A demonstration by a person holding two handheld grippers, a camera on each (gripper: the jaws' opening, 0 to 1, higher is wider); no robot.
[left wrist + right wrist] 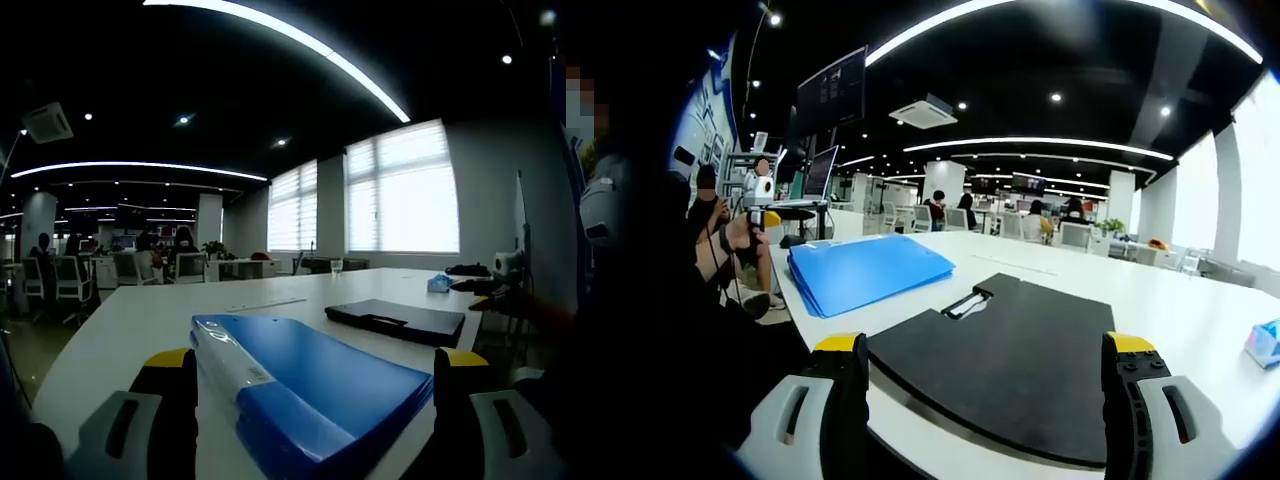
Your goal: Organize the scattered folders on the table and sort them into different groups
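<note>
Stack of glossy blue plastic folders [320,395] — near end cut off by left gripper view's bottom edge, folder count unclear. Flat black folder with handle slot [1005,360] — near edge hidden between right claw [985,400] jaws. Small light-blue object [1265,343] clipped at right edge, unidentifiable.

plastic sheen against matt black

the blue folders [320,395] look like smooth, glossy plastic with a semi-clear spine strip. the black folder [1010,360] has a matt, finely grained surface. the counter [1180,300] is smooth white laminate with a soft sheen. the jaws look like matt black plastic tipped yellow.
</note>
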